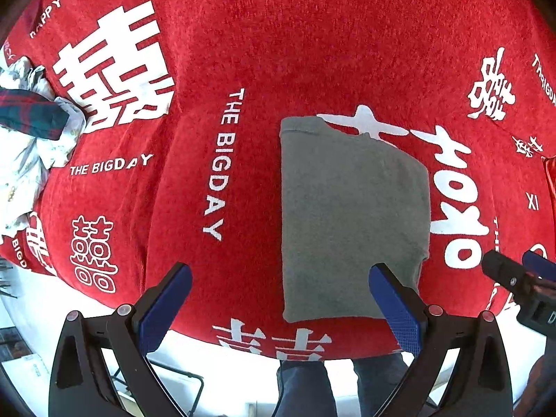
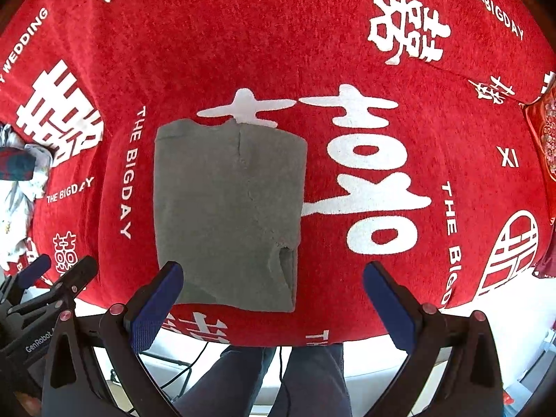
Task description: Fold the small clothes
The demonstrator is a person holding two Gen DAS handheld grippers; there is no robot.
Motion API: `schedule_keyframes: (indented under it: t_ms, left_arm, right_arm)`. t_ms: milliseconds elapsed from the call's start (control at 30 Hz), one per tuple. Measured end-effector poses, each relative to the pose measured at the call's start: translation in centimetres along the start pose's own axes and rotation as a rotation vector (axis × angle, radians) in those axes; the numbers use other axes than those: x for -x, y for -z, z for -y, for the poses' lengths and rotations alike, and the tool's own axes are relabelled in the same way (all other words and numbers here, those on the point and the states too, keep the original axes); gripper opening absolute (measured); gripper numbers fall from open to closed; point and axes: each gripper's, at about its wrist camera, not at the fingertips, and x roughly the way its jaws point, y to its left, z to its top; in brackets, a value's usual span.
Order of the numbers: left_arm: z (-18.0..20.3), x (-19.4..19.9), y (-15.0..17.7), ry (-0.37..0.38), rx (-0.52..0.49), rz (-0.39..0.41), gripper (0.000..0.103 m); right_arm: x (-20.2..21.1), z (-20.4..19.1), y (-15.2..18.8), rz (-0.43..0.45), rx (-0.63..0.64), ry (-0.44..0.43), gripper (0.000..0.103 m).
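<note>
A grey knitted garment (image 1: 351,215) lies folded into a tall rectangle on the red tablecloth (image 1: 243,52), near the front edge. In the right wrist view the same grey garment (image 2: 226,215) shows a seam down its middle and a small notch near its lower right. My left gripper (image 1: 279,295) hovers open above the cloth's front edge, its right finger over the garment's lower right corner. My right gripper (image 2: 272,295) is open too, its left finger over the garment's lower left corner. Neither holds anything.
A pile of white patterned and dark plaid clothes (image 1: 31,128) sits at the table's left edge. A red patterned item (image 2: 542,139) lies at the far right. The person's legs in dark trousers (image 2: 264,378) stand below the front edge. The red cloth (image 2: 312,34) carries white lettering.
</note>
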Motion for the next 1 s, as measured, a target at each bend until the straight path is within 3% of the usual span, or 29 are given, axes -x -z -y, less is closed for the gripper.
schedule_keyframes:
  t_ms: [1000]
  left_arm:
    - [0.33,0.23,-0.03,-0.001,-0.009,0.001,0.102]
  right_arm:
    - [0.16,-1.00,0.30,-0.001,0.020,0.017,0.103]
